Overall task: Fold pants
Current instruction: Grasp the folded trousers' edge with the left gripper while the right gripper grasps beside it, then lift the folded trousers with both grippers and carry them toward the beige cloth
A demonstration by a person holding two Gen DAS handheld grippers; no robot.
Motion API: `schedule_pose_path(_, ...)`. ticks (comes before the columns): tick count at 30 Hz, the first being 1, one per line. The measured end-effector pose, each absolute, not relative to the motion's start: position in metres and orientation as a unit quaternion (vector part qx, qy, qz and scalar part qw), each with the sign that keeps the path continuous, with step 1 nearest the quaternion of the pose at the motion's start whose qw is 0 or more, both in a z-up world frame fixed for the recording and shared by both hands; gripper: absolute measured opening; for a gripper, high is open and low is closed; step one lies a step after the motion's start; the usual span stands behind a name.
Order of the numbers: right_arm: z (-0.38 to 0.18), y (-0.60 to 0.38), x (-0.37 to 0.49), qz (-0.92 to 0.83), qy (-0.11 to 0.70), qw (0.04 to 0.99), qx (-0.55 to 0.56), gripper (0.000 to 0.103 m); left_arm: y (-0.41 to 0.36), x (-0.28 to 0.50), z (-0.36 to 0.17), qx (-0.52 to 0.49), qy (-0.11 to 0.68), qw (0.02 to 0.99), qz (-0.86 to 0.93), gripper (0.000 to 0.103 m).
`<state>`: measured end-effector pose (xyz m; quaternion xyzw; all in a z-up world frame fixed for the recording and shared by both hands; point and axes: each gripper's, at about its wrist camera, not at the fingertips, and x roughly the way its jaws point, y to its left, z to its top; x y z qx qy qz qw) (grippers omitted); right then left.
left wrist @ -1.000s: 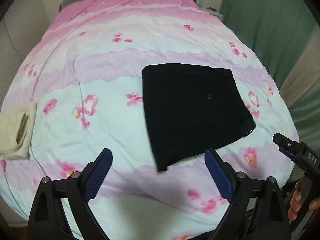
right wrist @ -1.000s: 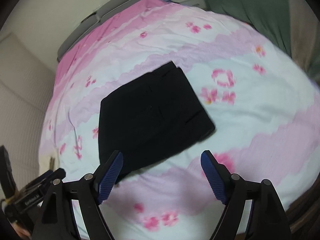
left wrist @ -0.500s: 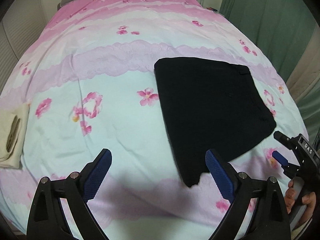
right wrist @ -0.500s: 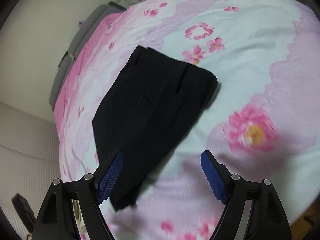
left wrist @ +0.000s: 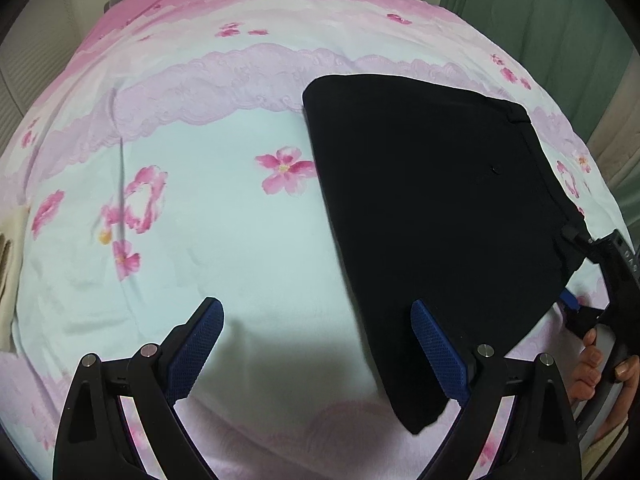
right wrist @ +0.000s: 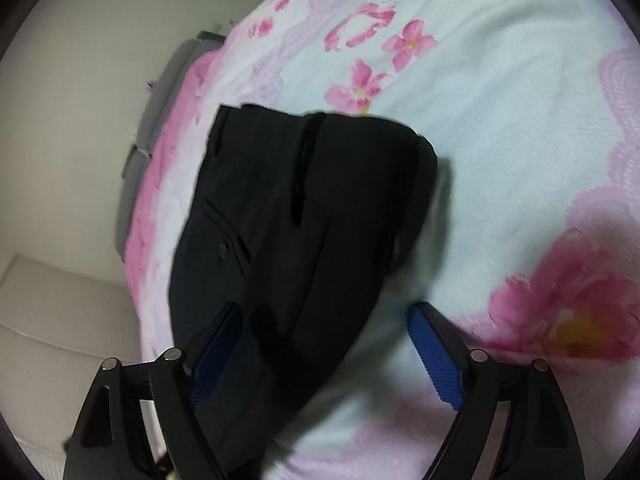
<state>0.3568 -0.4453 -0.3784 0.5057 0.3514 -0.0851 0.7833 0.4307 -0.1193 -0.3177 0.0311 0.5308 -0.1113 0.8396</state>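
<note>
Left wrist view: the floral bedspread (left wrist: pixel 240 240) fills the scene; the folded black pants (left wrist: pixel 432 216) lie on its right half. The left gripper (left wrist: pixel 316 344) gapes wide and empty at the pants' near corner; the right gripper (right wrist: pixel 326 344) gapes over their near edge; grab one layer only and the fold could spill open.

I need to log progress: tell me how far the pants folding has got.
Done: the black pants already lie folded into a compact rectangle on the flowered bedspread. In hand: nothing is gripped; the left tongs and right tongs are both open, low over the near edge of the pants. Left: possibly one more fold or a move; a cream garment lies at the bed's far left edge.
</note>
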Motion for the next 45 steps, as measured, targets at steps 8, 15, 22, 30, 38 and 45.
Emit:
schedule_pose_path(8, -0.382, -0.463, 0.385, -0.074, 0.319, 0.801, 0.502, 0.087, -0.122, 0.453, -0.325, 0.015, 0.525, 0.842, -0.126, 0.096)
schedule_pose_path(15, -0.379, -0.457, 0.421, -0.094, 0.340, 0.825, 0.442, 0.086, -0.122, 0.484, -0.328, 0.009, 0.515, 0.846, -0.135, 0.096)
schedule_pose_path(22, -0.374, -0.454, 0.427, -0.126, 0.372, 0.836, 0.383, 0.056, -0.119, 0.518, -0.335, -0.018, 0.523, 0.838, -0.154, 0.096)
schedule_pose_path(30, -0.371, -0.450, 0.424, -0.126, 0.385, 0.842, 0.355, 0.049, -0.118, 0.558, -0.346, -0.073, 0.524, 0.821, -0.213, 0.095)
schedule_pose_path(38, -0.371, -0.447, 0.429, -0.132, 0.390, 0.842, 0.349, 0.050, -0.136, 0.595, -0.360, -0.089, 0.526, 0.797, -0.283, 0.079)
schedule_pose_path(45, -0.373, -0.449, 0.433, -0.127, 0.392, 0.843, 0.347, 0.049, -0.159, 0.625, -0.375, -0.130, 0.543, 0.764, -0.323, 0.074)
